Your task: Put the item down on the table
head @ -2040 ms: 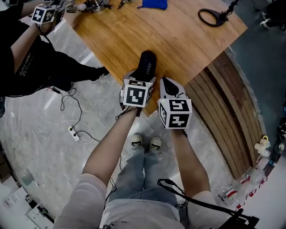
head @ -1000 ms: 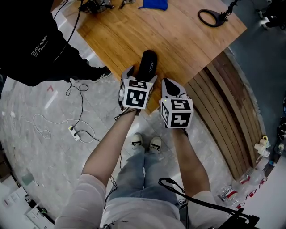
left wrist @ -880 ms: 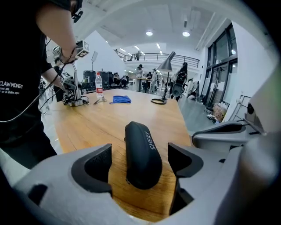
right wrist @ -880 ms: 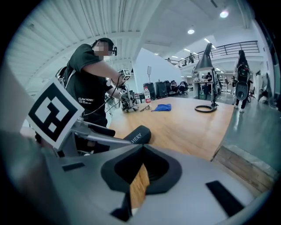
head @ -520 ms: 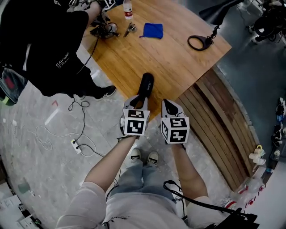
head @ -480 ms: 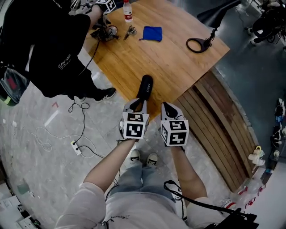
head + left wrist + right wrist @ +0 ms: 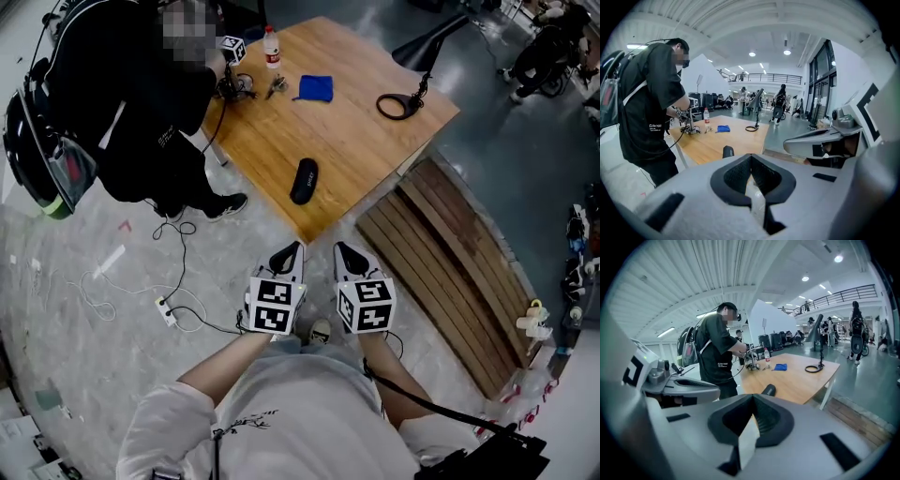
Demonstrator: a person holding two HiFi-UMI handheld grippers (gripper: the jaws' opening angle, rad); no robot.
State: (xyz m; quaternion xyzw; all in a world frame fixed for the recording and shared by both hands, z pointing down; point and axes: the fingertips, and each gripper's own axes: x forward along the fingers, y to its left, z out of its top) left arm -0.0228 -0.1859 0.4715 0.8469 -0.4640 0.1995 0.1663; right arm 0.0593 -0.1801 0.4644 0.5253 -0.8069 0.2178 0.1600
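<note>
While the black item (image 7: pixel 303 180) lies flat near the front edge of the wooden table (image 7: pixel 375 141), both grippers hang over the floor, well apart from it. The left gripper (image 7: pixel 292 249) has just been closing its jaws; they are together, holding nothing. The right gripper (image 7: pixel 342 249) is closed and empty too. A blue cloth (image 7: pixel 315 88) lies farther back.
</note>
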